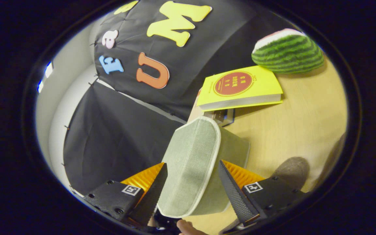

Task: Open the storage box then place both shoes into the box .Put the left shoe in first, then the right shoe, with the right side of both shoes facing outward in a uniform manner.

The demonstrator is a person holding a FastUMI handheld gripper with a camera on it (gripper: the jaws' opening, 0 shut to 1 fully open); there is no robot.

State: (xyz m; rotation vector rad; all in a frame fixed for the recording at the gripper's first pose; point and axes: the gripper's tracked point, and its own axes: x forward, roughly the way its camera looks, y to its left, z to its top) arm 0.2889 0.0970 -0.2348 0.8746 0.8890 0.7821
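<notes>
**Storage box lid in reach, shoes yet to go in**

A two-finger gripper (193, 187) stands with its fingers spread to either side of a pale green fabric panel (191, 169) edged in white piping, which appears to be the raised lid or flap of the storage box. Whether either finger actually touches the cloth cannot be told from this angle; a gap seems to show on the right side, so the tool looks open around the flap rather than clamped on it. Just below the fingers, the tip of a person's finger (186, 226) shows.

The opening step looks to be under way, not finished. The inside of the box is hidden behind the flap, so its contents cannot be judged, and no shoe is seen going in. To the right of the right finger, a rounded grey-brown shape (292, 169) rests on the wooden table (305, 124); it may be the toe of a shoe.

Beyond the flap lies a yellow book (240, 88), stacked on a darker one. Farther off sits a plush watermelon slice (287, 50).
</notes>
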